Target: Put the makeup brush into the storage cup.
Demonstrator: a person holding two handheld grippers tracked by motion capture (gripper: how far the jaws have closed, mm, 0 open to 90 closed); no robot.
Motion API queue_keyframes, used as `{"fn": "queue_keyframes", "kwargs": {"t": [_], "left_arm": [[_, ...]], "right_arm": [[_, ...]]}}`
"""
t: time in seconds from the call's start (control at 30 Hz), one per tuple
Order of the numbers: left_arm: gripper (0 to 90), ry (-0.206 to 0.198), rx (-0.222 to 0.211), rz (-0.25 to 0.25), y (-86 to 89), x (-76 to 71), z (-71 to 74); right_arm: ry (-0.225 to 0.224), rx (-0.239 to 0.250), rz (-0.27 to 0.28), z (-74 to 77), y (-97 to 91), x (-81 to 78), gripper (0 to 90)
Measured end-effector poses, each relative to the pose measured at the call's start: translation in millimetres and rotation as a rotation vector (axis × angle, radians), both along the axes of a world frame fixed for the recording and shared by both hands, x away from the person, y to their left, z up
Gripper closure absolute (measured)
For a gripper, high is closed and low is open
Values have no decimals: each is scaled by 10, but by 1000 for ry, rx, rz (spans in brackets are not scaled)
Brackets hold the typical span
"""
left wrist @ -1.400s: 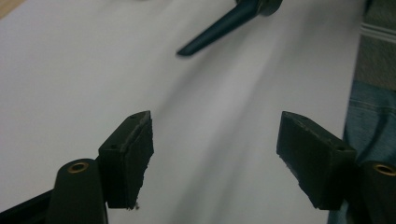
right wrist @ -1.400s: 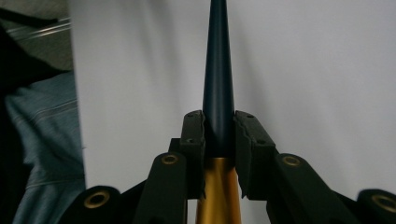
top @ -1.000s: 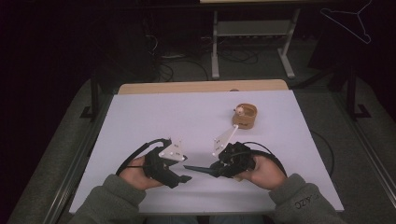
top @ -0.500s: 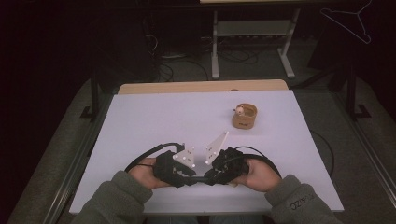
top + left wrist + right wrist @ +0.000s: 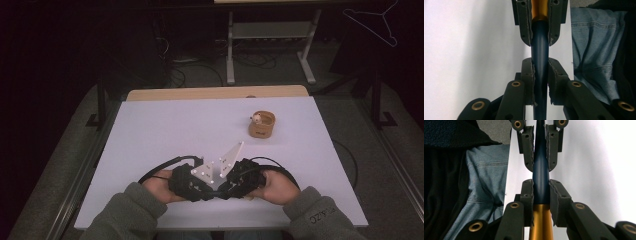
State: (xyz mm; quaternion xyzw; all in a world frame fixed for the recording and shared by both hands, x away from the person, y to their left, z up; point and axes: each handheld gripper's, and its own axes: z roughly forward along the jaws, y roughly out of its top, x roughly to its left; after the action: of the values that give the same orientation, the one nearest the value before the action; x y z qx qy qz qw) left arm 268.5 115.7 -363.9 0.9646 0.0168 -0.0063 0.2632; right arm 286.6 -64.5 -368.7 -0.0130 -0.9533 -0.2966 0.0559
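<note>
White table surface (image 5: 165,130), seen from above in a dark room, with a small wooden cup (image 5: 262,125) standing toward the far right edge, well apart from the hands. At the near edge, centre, the left gripper (image 5: 540,67) and right gripper (image 5: 541,191) meet nose to nose, each closed on the same slender pen-like rod (image 5: 539,50). Its long axis runs straight from one gripper to the other: the left jaws clamp the dark blue part, the right jaws the junction of blue and gold (image 5: 541,220). Any separation would probably be a pull along this shared axis.
</note>
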Motion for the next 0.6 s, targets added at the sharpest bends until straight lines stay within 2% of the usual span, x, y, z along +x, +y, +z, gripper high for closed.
{"fn": "queue_keyframes", "kwargs": {"t": [0.1, 0.2, 0.37, 0.4, 0.43, 0.5, 0.6], "left_arm": [[772, -2, -11, -1, 16, -11, 10], [773, -26, -17, -2, 23, -20, 18], [773, -26, -31, -3, 40, -30, 28], [774, -32, -31, -8, 48, -26, 33], [773, -27, -40, 2, 55, -33, 33], [774, -26, -42, 4, 72, -29, 37], [774, -36, -48, 2, 106, -19, 47]], "right_arm": [[1, 18, 1, 2, -8, 5, 729], [3, 24, 3, 3, -11, 8, 724], [6, 29, 0, 5, -19, 3, 719], [-9, 46, 15, 1, -16, 18, 718], [1, 38, 3, 9, -22, 7, 717], [-12, 59, 14, 8, -25, 24, 713], [-10, 56, 13, -5, -38, 39, 678]]}}
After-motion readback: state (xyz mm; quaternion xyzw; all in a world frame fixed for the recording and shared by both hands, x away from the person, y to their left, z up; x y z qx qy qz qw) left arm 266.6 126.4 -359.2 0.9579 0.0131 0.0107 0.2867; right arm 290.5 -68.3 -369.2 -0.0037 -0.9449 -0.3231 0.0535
